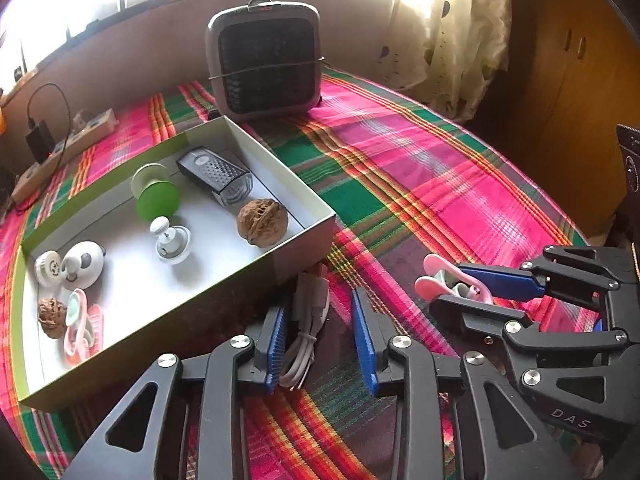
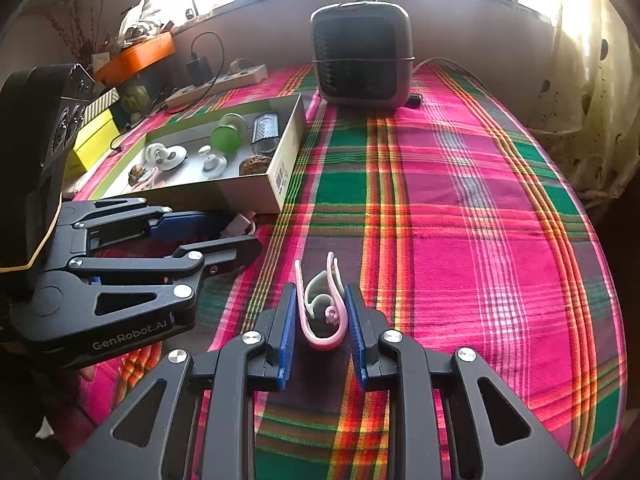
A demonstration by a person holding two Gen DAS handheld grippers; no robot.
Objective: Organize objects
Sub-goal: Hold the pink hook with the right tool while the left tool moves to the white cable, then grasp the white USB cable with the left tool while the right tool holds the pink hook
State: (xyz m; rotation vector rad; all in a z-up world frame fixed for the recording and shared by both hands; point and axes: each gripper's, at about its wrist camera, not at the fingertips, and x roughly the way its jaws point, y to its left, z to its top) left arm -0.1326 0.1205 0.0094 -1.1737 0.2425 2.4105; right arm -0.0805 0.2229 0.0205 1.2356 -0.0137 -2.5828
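Pink clip [image 2: 320,320], left gripper [image 2: 224,240] marked "GenRobot.AI", right gripper [image 1: 472,292] "DAS"

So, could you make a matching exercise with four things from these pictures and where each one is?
Things:
1. walnut
2. pink clip
3. bundled cable
4. heater

Places:
A. between the left gripper pads, on the cloth
B. behind the box, upright
C. inside the box
D. in the right gripper

Pairs: 1-C, 2-D, 3-A, 4-B
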